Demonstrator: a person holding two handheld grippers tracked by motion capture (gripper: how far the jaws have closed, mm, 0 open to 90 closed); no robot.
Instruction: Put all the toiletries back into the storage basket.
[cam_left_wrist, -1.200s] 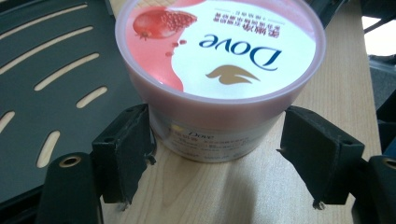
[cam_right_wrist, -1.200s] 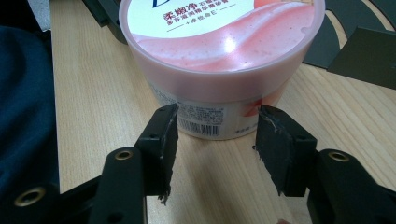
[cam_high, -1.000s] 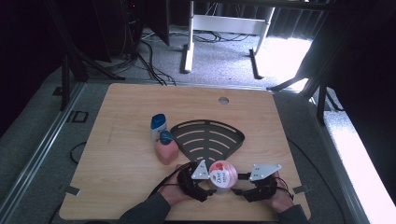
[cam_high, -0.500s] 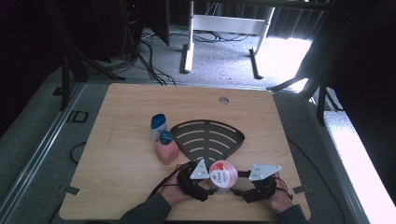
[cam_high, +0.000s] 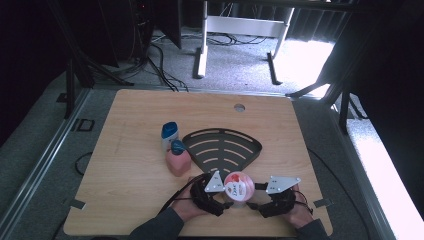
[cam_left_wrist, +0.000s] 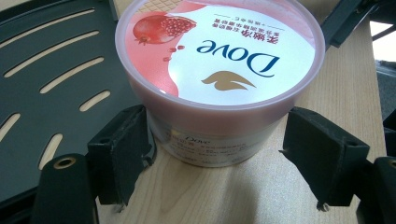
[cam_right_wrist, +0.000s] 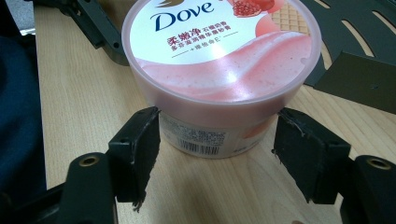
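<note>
Now we saw both hand-held grippers, left (cam_high: 226, 202) and right (cam_high: 254, 204), apart around tub (cam_high: 239, 185), not squeezing. Bump could tip tub off desk (cam_high: 125, 200) edge.

We see a pink tub (cam_left_wrist: 219, 93) with a pink-and-white lid carrying blue lettering, a gold emblem and a red pomegranate. Near the table's (cam_high: 125, 125) middle, the black rack (cam_high: 222, 147) has slotted cutouts showing light wood grain; the bottle (cam_high: 177, 159) beside it is pink, blue-capped.
</note>
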